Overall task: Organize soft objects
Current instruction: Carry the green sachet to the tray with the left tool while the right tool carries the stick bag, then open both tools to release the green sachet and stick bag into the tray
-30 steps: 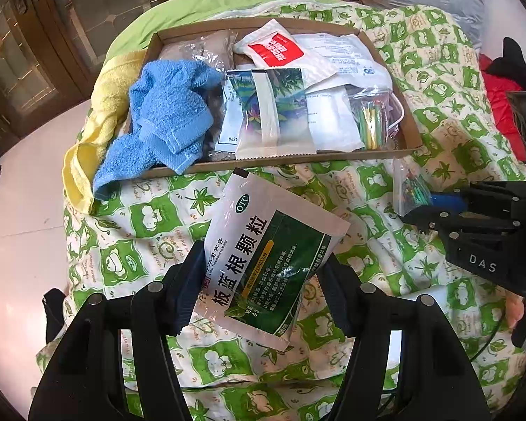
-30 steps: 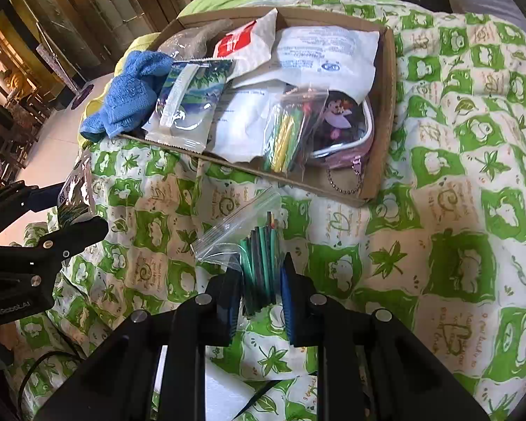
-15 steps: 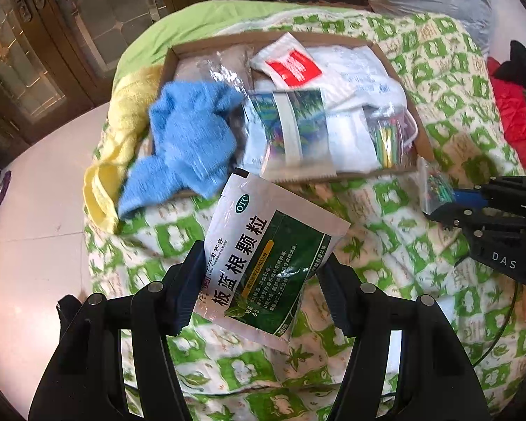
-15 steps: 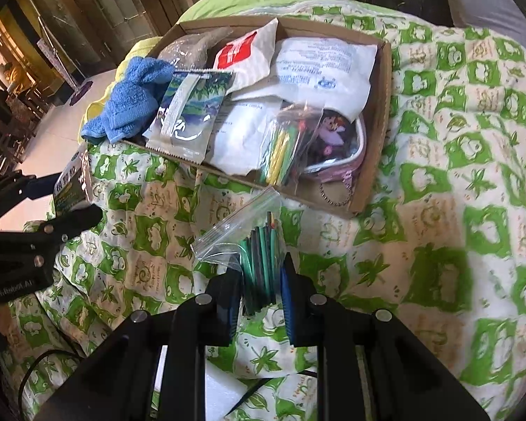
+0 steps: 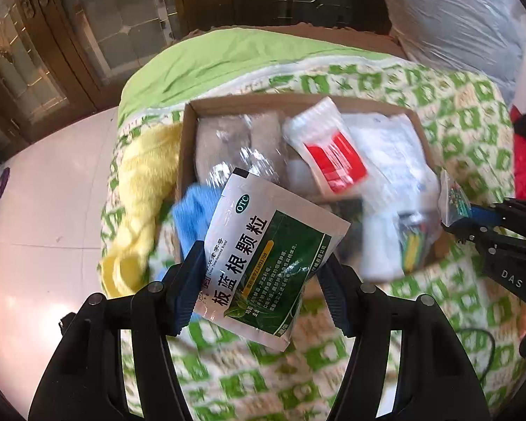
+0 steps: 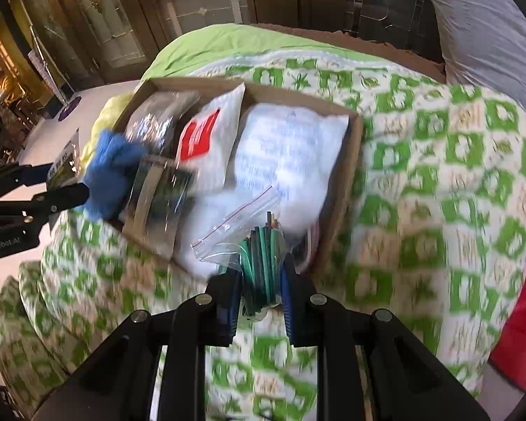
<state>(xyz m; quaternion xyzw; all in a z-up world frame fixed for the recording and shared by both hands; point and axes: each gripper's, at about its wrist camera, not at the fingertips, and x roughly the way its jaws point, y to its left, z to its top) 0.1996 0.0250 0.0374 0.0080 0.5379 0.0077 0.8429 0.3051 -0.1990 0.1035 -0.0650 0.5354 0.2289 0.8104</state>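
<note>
**Over the bed: two packs held above the box, most items already boxed**

At lower centre of the left wrist view, the left claw (image 5: 263,280) is seen spread wide, clamped across a green-and-white medicine sachet (image 5: 270,256); the sachet is held clear of the quilt (image 5: 473,122), overlapping the near edge of the cardboard box (image 5: 189,133) in the frame. At lower centre of the right wrist view, the right claw (image 6: 261,291) is pinched nearly shut on a zip bag of green sticks (image 6: 259,259), likewise held at the box's near edge.

Done, as judged from the frames:
- Box is well filled: a blue towel (image 5: 193,214) at its left edge, a red-and-white packet (image 5: 329,154) at upper centre, a white pouch (image 6: 291,151) at right, a clear-wrapped grey bundle (image 5: 235,144) at upper left, and a second bag of coloured sticks (image 5: 415,245) at lower right.

Left, as judged:
- Sachet and zip bag are not yet set down; both must be lowered into the box and released.
- A yellow cloth (image 5: 140,203) lies outside the box, left of it; whether it is to be boxed cannot be told.
- Free space in the box is tight; both packs would likely be laid on top of the pile.

Both views are motion-blurred; finer detail is not readable.
</note>
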